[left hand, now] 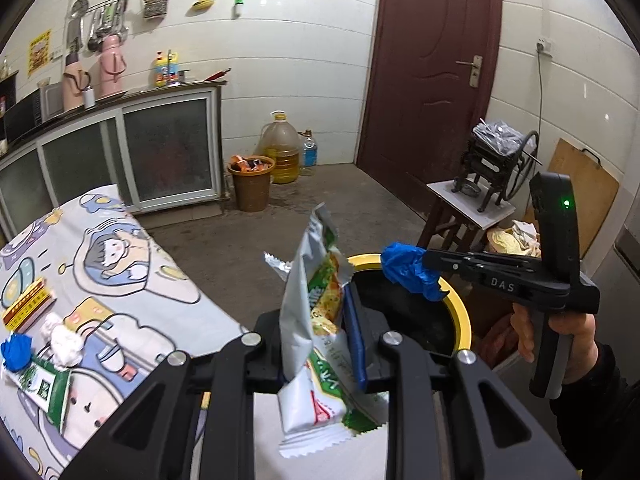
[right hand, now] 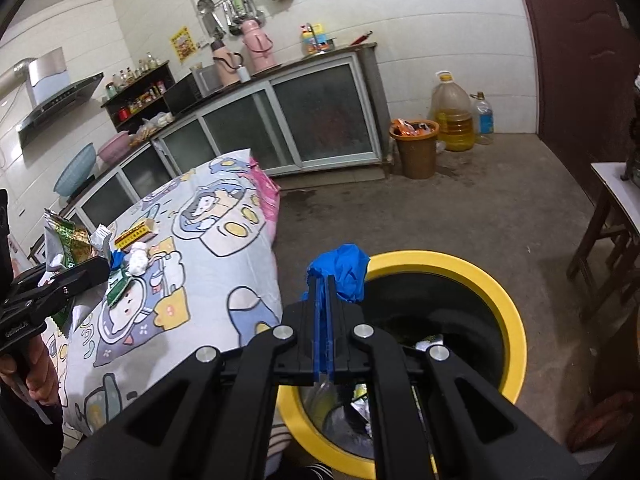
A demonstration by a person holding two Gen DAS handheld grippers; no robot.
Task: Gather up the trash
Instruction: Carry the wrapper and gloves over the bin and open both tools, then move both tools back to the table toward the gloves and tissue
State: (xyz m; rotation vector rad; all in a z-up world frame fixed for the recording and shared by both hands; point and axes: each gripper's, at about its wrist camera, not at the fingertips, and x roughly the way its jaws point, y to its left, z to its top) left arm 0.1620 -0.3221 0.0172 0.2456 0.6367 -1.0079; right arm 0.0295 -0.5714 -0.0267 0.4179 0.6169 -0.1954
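My left gripper (left hand: pixel 320 320) is shut on an empty silver and green snack wrapper (left hand: pixel 316 312) and holds it upright beside the yellow-rimmed trash bin (left hand: pixel 464 316). My right gripper (right hand: pixel 326 280) is shut on a crumpled blue wad (right hand: pixel 342 266) and holds it over the near-left rim of the bin (right hand: pixel 480 276); it also shows in the left wrist view (left hand: pixel 430 260) with the wad (left hand: pixel 408 268). On the cartoon-print tablecloth (left hand: pixel 120 280) lie a white paper ball (left hand: pixel 64 340), a blue wad (left hand: pixel 16 350), a green packet (left hand: pixel 44 388) and a yellow box (left hand: pixel 28 304).
The bin holds several wrappers (right hand: pixel 360 404). A brown bin (left hand: pixel 251 184) full of trash, an oil jug (left hand: pixel 282 148) and a bottle stand by the far wall. A stool with a black machine (left hand: pixel 492 168) stands right, by the brown door (left hand: pixel 432 60). Kitchen counter (right hand: pixel 280 92) at the back.
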